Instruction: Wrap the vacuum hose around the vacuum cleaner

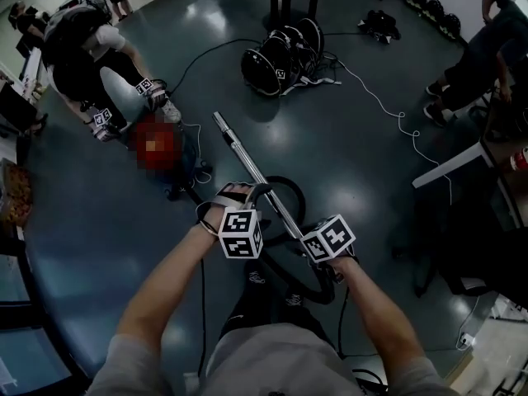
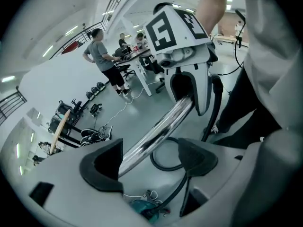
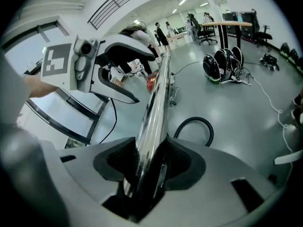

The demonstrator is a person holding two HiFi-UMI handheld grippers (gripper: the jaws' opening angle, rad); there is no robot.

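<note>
One tube (image 1: 247,159) runs to the upper left; we clamp it in the right tongs (image 3: 150,167), left tongs (image 2: 150,162) wide around it, nearer its tip; hose (image 3: 194,118) loops beneath.

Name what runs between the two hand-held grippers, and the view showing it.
A shiny chrome metal tube runs from the left hand-held gripper to the right hand-held gripper, clearest in the left gripper view.

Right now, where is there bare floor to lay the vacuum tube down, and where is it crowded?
Bare floor lies right of the metal tube, bordered by the helmets, the white cable and the table edge. Another patch lies left of the left forearm. Crowded: the hose loop below the tube, and the cords beside the other person.
</note>
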